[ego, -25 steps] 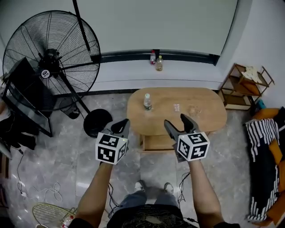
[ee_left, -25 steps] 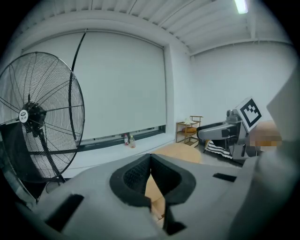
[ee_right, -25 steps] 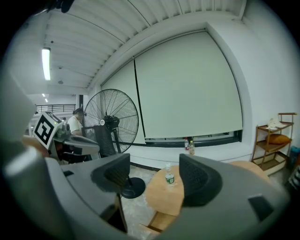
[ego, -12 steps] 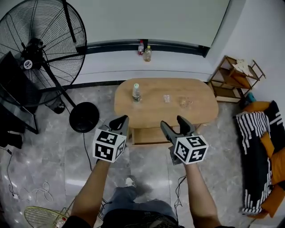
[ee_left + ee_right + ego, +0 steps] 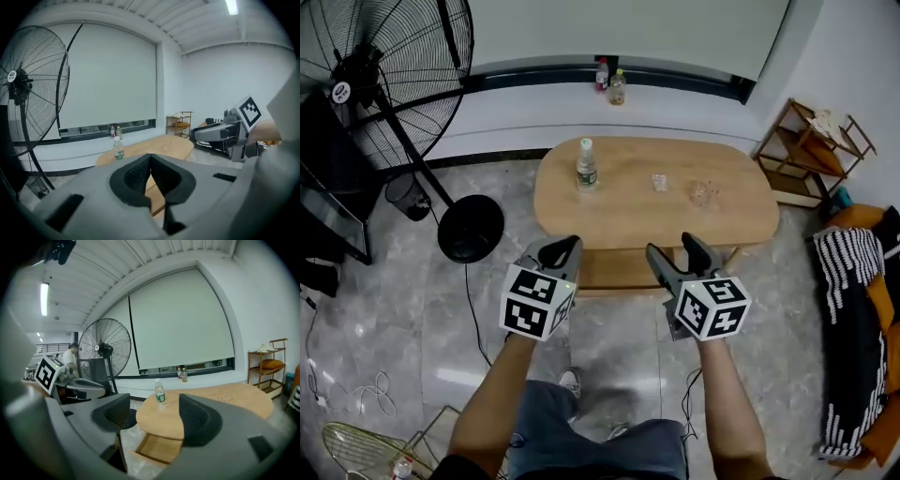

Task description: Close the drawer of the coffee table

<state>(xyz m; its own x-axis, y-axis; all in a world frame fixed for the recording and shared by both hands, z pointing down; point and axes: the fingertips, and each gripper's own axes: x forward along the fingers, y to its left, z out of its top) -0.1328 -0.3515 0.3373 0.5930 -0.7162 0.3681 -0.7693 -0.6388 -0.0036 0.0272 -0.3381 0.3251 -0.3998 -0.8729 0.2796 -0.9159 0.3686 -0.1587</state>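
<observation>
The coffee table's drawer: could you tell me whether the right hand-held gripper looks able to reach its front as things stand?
Probably yes. The drawer stands pulled out toward the right hand-held gripper, whose jaws are open and empty, and nothing visible stands between them.

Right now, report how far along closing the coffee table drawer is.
Nothing looks done yet: the drawer sticks out from under the coffee table. In hand: both grippers are held in front of it without touching it, the left gripper shut and empty, the right gripper open and empty. Left to do: bring a gripper to the drawer front and push it in flush.
</observation>
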